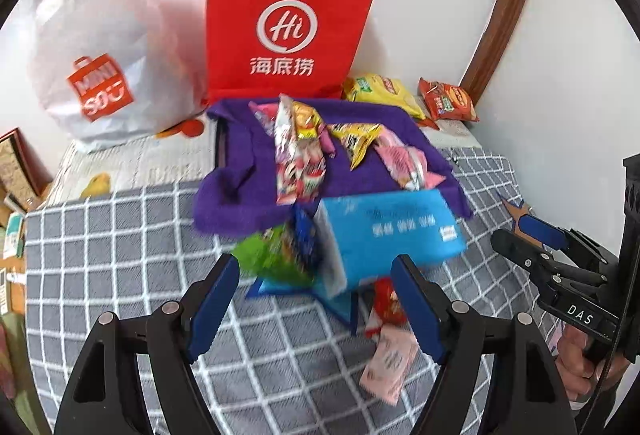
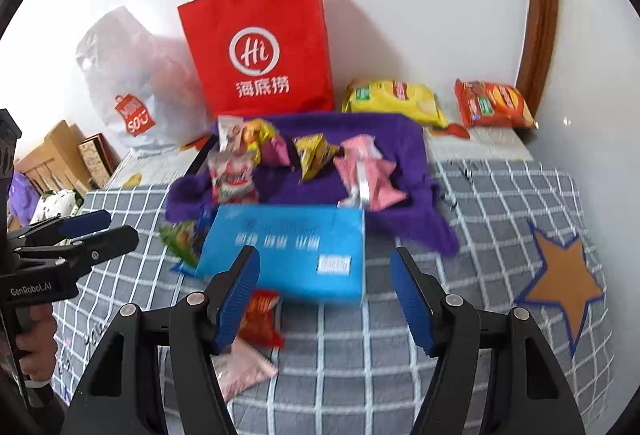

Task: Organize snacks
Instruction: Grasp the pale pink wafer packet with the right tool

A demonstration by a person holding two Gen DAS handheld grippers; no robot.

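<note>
A blue cardboard box [image 1: 392,231] [image 2: 288,251] lies tipped on its side on the grey checked cover, with green and blue snack packets [image 1: 280,247] [image 2: 182,235] at its open end. A red packet [image 1: 390,305] [image 2: 260,315] and a pink packet [image 1: 390,363] [image 2: 240,371] lie in front of it. Several more packets [image 1: 304,151] [image 2: 304,155] rest on a purple towel [image 1: 236,195] [image 2: 400,151] behind. My left gripper [image 1: 316,309] and right gripper [image 2: 324,299] hover open above the box's near side, holding nothing. Each shows in the other's view, right gripper [image 1: 532,235], left gripper [image 2: 96,227].
A red paper bag [image 1: 288,27] [image 2: 260,51] and a white plastic bag [image 1: 100,47] [image 2: 128,75] stand against the wall. Yellow [image 1: 384,91] [image 2: 394,99] and orange [image 1: 450,99] [image 2: 494,105] chip bags lie at the back right. Boxes [image 2: 60,151] crowd the left edge.
</note>
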